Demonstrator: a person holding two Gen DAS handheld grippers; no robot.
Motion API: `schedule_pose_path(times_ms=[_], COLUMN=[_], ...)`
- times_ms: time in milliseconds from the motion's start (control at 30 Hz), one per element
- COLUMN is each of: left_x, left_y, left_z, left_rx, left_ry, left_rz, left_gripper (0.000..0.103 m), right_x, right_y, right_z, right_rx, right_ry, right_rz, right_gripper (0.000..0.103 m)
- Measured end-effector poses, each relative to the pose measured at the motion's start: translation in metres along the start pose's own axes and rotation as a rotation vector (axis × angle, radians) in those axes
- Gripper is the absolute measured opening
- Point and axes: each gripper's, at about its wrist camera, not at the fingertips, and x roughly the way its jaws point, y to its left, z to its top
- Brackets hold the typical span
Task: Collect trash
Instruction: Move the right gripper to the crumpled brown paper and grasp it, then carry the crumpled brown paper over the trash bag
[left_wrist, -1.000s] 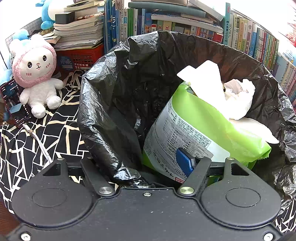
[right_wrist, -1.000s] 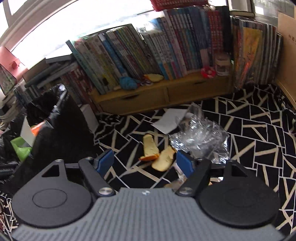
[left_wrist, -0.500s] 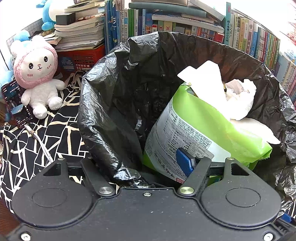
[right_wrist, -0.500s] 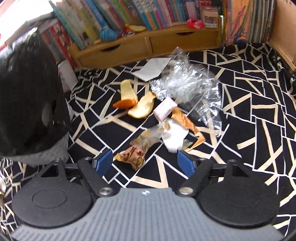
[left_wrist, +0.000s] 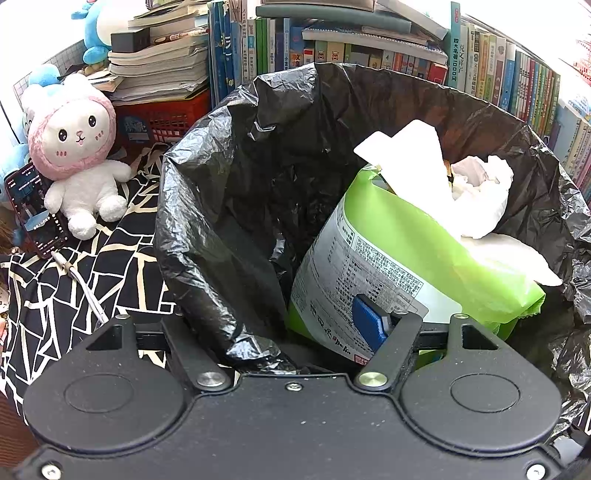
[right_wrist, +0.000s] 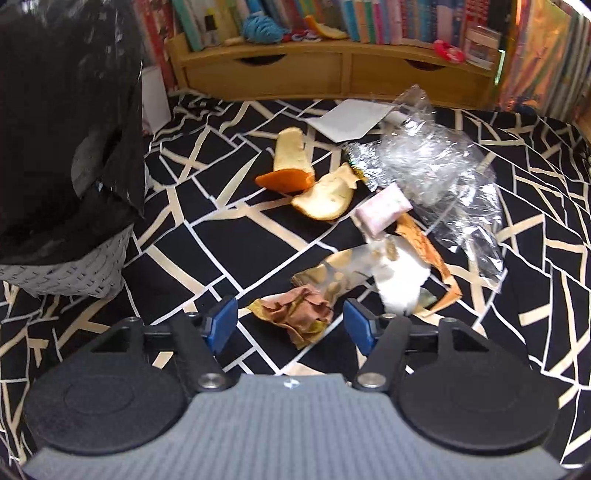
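The crumpled brown wrapper (right_wrist: 295, 314) lies on the black-and-cream patterned cloth (right_wrist: 229, 240), directly between the spread blue pads of your right tongs (right_wrist: 290, 325) and just ahead of them. Behind it the trash trails away: a torn white-and-gold packet (right_wrist: 373, 269), a pink packet (right_wrist: 382, 214), orange peel (right_wrist: 295, 170), crinkled clear plastic (right_wrist: 432, 166). Closing now may catch only a loose fold, so the light wrapper could slip free, or the pads could pinch the cloth beneath. Your left tongs (left_wrist: 295, 339) look clamped on the near rim of the black bin liner (left_wrist: 229, 206), though one pad is hidden, with the green packet (left_wrist: 406, 254) inside. Pull too hard and the liner may slide off the bin.
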Motion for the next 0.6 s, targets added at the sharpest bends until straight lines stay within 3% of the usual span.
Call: schedule_pose_path(times_ms=[133,200,267,367,600], left_x=[0.000,0.000,0.000,0.000,0.000], left_y=[-0.001,0.000,0.000,0.000,0.001], left_z=[0.000,0.000,0.001,0.001,0.001], left_rx=[0.005,0.007,0.004,-0.002,-0.001], left_ry=[-0.002,-0.002,-0.002,-0.004,-0.001], left_rz=[0.003,0.002,0.002,0.003,-0.005], left_gripper=[0.071,0.071,0.071,0.071,0.071], right_x=[0.012,0.014,0.012,0.005,-0.031], right_y=[0.004,0.003,0.004,0.002,-0.005], right_z=[0.000,-0.001,-0.001,0.000,0.010], right_rx=[-0.004,-0.001,-0.007,-0.009,0.020], right_ry=[0.034,0.049,0.047,0.038,-0.036], right_rz=[-0.020,-0.019,-0.021,-0.011,0.023], right_gripper=[0.069,0.060,0.045,0.039,0.036])
